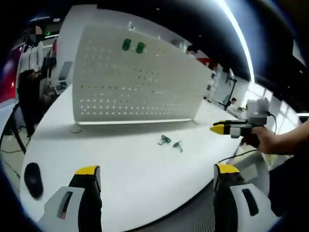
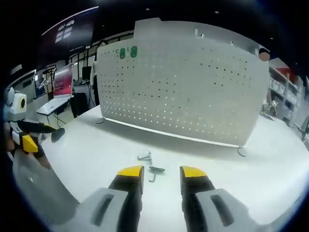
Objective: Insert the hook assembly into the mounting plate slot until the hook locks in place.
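You have a wide white worktop ahead of both claws, its curved near edge running just in front of your left claw in the left gripper view. A tall white perforated metal mounting plate stands upright across the far side of the worktop, closing it off beyond the parts; open surface lies between it and your claws. A dark round object sits on the worktop near the edge, off to the left of the left claw.

Your left claw is spread wide, yellow tips far apart, holding and touching nothing. Ahead of it and slightly to its right lie two small hooks: a green-tinted metal hook piece and a grey metal hook piece, just beside each other, flat on the worktop, well short of the plate.

Your right claw is parted by a modest gap and grips nothing. In the right gripper view the same two pieces lie just beyond its tips, one almost between them. Two green hooks hang high on the plate, far up and to the left of that claw.

No writing can be read.
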`<action>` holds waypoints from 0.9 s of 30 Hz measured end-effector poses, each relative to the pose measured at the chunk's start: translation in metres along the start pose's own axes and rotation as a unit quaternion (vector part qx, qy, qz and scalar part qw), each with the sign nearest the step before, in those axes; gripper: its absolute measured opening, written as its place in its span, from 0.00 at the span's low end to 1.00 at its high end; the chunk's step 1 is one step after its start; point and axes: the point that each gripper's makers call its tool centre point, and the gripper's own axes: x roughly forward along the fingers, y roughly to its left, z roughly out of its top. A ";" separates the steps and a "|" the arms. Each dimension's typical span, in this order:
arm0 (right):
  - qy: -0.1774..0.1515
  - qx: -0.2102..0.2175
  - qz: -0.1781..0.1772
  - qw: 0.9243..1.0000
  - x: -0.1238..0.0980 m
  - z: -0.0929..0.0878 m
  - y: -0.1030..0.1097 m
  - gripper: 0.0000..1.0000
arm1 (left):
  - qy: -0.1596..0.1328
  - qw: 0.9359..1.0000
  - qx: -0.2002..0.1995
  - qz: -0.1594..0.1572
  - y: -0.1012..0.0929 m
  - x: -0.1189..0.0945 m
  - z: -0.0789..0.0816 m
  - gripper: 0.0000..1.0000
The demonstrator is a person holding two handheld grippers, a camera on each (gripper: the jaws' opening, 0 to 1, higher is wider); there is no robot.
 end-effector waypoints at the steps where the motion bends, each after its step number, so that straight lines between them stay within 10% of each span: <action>1: 0.002 0.001 0.002 1.000 -0.001 -0.002 0.001 0.26 | 0.001 1.000 0.001 0.001 0.000 0.000 0.000 0.98; 14: 0.036 0.002 0.020 0.999 -0.001 -0.026 0.011 0.24 | 0.015 1.000 0.013 -0.001 -0.002 0.002 -0.005 0.95; 27: 0.056 -0.032 0.037 0.997 0.048 -0.030 0.021 0.17 | 0.010 1.000 0.007 0.009 0.002 0.001 -0.004 0.94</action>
